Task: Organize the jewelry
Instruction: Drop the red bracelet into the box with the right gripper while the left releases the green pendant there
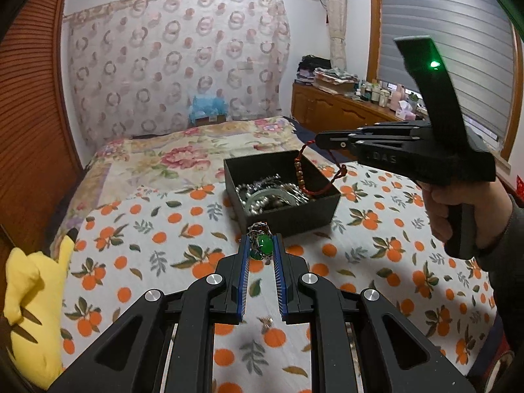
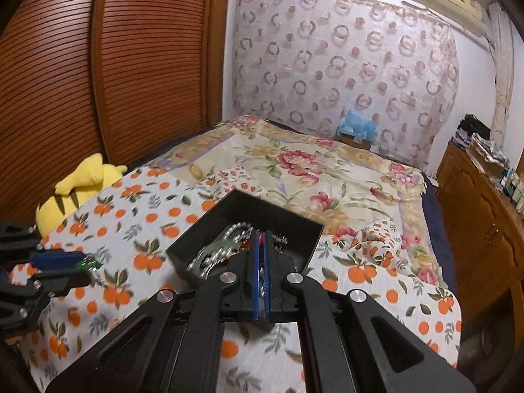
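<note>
We see an oval green-stone pendant in a silver setting point(image 1: 261, 245) pinched by our left tongs point(image 1: 261, 245) just before the square black jewelry box point(image 1: 288, 217). Our right tongs point(image 1: 317, 140), pressed together, pinch a red beaded cord bracelet point(image 1: 303, 177) dangling into it, above the orange-print bedspread point(image 1: 137, 229).

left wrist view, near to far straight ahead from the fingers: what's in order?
left gripper shut on the green pendant → black box of jewelry → floral quilt → blue item → patterned curtain.
</note>
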